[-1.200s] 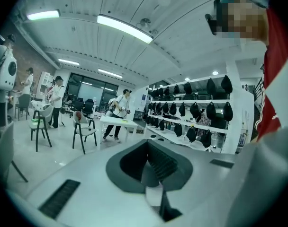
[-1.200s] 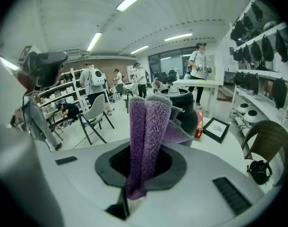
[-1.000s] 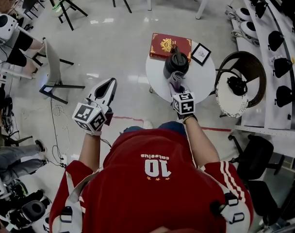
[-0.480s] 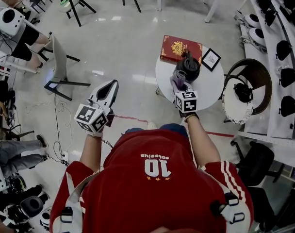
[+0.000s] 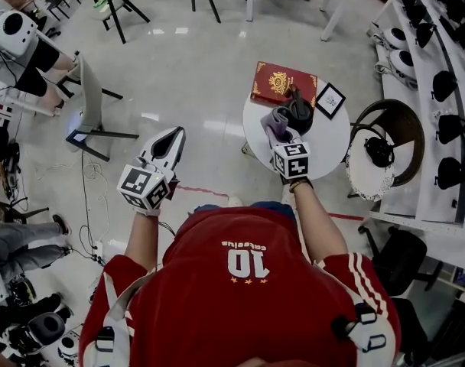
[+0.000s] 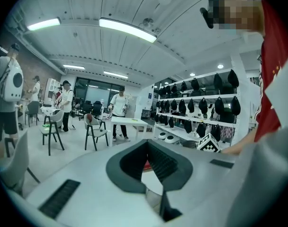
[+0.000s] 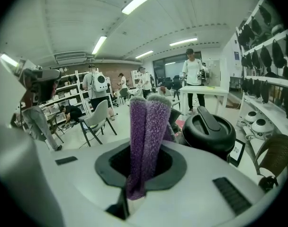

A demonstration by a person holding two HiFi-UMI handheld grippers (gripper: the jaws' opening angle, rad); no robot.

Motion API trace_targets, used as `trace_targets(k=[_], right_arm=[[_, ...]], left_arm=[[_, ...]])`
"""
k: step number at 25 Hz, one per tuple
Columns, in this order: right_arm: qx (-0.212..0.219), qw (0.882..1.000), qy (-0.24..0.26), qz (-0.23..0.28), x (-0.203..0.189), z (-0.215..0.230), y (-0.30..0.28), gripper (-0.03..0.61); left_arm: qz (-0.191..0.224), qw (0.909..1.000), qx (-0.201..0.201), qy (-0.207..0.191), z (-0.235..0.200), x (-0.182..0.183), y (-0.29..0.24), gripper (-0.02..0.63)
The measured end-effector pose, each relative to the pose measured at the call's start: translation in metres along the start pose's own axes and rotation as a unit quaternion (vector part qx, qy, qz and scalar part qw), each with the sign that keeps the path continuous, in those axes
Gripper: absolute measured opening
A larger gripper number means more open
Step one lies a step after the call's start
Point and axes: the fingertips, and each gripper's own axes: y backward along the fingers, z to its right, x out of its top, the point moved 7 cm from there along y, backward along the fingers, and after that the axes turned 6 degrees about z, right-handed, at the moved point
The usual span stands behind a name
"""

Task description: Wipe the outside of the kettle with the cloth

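Note:
A black kettle (image 5: 300, 115) stands on the small round white table (image 5: 328, 142); the right gripper view shows its lid and handle (image 7: 209, 130) just right of the jaws. My right gripper (image 5: 281, 138) is shut on a folded purple cloth (image 5: 274, 120), which stands up between the jaws (image 7: 143, 126) and presses against the kettle's left side. My left gripper (image 5: 171, 138) hangs over the floor well left of the table, jaws together with nothing in them (image 6: 156, 171).
A red book (image 5: 281, 82) and a small black picture frame (image 5: 330, 100) lie on the table behind the kettle. A round wicker chair (image 5: 401, 117) stands to the right, beside shelves. Chairs (image 5: 87, 105) and people are on the floor to the left.
The right gripper has carried the cloth from the kettle's near side round to its left side. The left gripper has stayed where it was.

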Motion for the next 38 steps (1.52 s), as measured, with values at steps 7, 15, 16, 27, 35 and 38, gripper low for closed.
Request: trace_targets(k=[7,15,16,27,35,38], right_arm=[[0.034,0.998,0.037,0.028,0.040,-0.001,0.023,0.048],[0.069,0.992,0.066,0.080,0.088,0.023,0.062,0.048],[0.071,0.992,0.072,0.081,0.092,0.029,0.065,0.048],[0.059,0.992,0.076,0.087,0.102,0.122,0.094,0.048],[0.070,0.992,0.065,0.077,0.088,0.170,0.093,0.048],[0.077,0.993,0.068,0.065,0.077,0.185,0.089,0.048]], left_arm=[[0.009,0.9998,0.004,0.016,0.014,0.002,-0.017,0.006],[0.020,0.9997,0.001,0.013,0.056,0.011,-0.059,0.006],[0.023,0.9997,0.003,0.013,0.061,0.012,-0.063,0.006],[0.028,0.9993,0.020,0.017,0.114,0.007,-0.118,0.006],[0.020,0.9984,0.050,0.014,0.145,0.008,-0.138,0.006],[0.017,0.9981,0.059,0.008,0.154,0.005,-0.144,0.006]])
